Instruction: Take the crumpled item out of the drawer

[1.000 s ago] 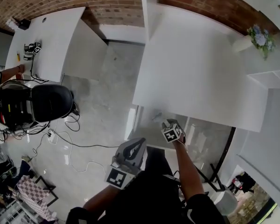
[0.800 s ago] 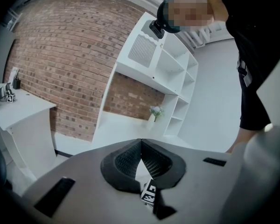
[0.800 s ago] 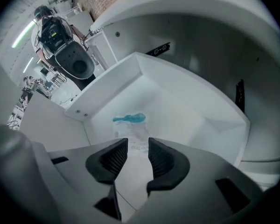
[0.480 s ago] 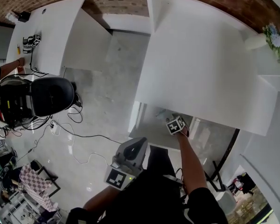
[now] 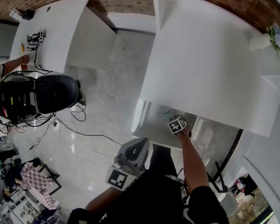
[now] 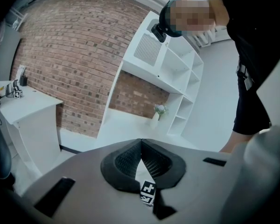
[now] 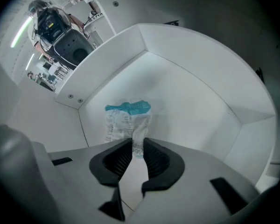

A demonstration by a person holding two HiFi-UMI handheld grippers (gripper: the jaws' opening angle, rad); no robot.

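The crumpled item is a white wrapper with a teal top edge, lying on the floor of the open white drawer. My right gripper reaches down into the drawer, and its jaws are closing with the wrapper's lower end pinched between the pads. In the head view the right gripper is inside the drawer under the desk edge, with the wrapper just beyond it. My left gripper hangs back near the person's body with its jaws together and nothing in them.
A large white desk overhangs the drawer. A black office chair and floor cables lie to the left, with a second white desk behind. A vase of flowers stands at the far right by white shelves.
My right gripper has pushed a little deeper into the drawer toward the wrapper. The left gripper has hardly moved.
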